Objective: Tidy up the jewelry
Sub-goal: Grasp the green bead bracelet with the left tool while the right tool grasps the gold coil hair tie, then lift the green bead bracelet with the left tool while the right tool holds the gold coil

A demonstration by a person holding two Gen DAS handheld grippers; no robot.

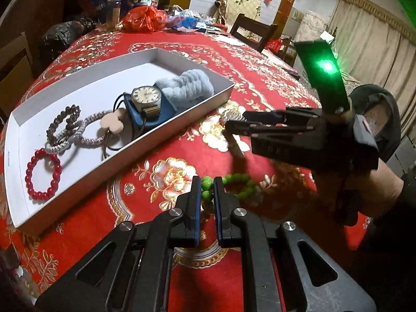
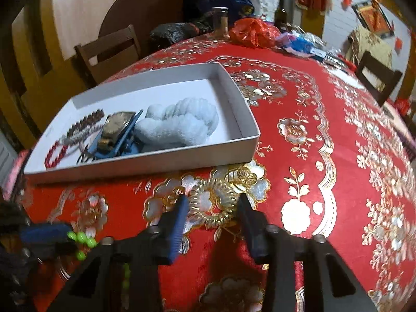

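We're clearing loose jewelry off the table (image 2: 325, 156) into the white box (image 1: 78, 83), w/ watch (image 1: 145, 96) & red bracelet (image 1: 43, 176) already lying inside. Left tool (image 1: 207, 195) is clenching on the green bead bracelet (image 1: 240, 186), just beside the box. Right tool (image 2: 212, 208) is straddling the gold coil bracelet (image 2: 215, 202) on the cloth, jaws partly open; can't tell if pads are touching yet.

Green bead bracelet (image 1: 235, 186) and gold coil ring (image 2: 214, 205) on red cloth beside white box (image 1: 78, 83).
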